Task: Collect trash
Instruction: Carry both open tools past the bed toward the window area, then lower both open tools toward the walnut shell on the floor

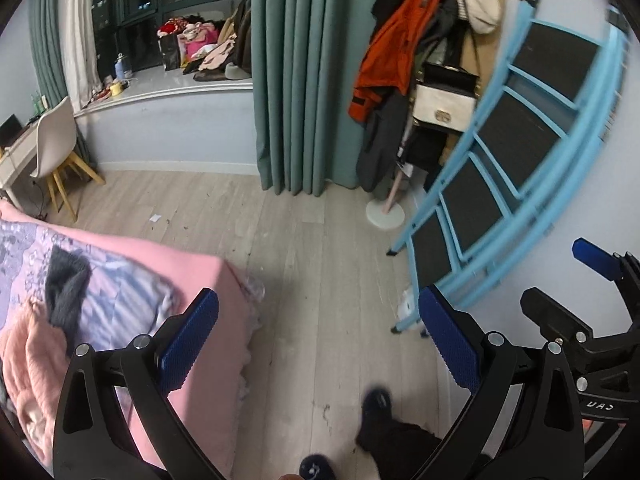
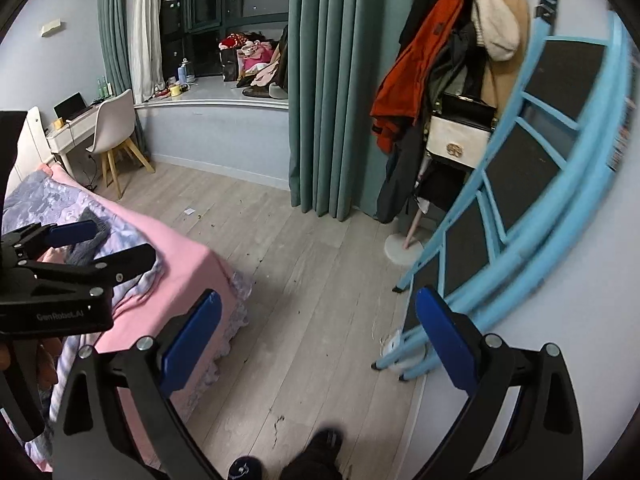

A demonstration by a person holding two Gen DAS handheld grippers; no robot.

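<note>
A small white paper scrap [image 1: 155, 217] lies on the wooden floor far ahead, near the window wall; it also shows in the right wrist view [image 2: 189, 211]. Dark crumbs [image 2: 256, 254] are scattered on the floor around it. My left gripper [image 1: 318, 334] is open and empty, held above the floor beside the bed. My right gripper [image 2: 318, 338] is open and empty, at about the same height. The right gripper shows at the right edge of the left wrist view [image 1: 592, 280]. The left gripper shows at the left edge of the right wrist view [image 2: 80, 248].
A bed with a pink sheet [image 1: 192, 276] fills the left. A blue folding ladder [image 1: 500, 168] leans on the right wall, with a coat stand [image 1: 420, 80], green curtain [image 1: 300, 80], and desk with chair [image 1: 56, 148] beyond. The person's feet [image 1: 376, 404] are below.
</note>
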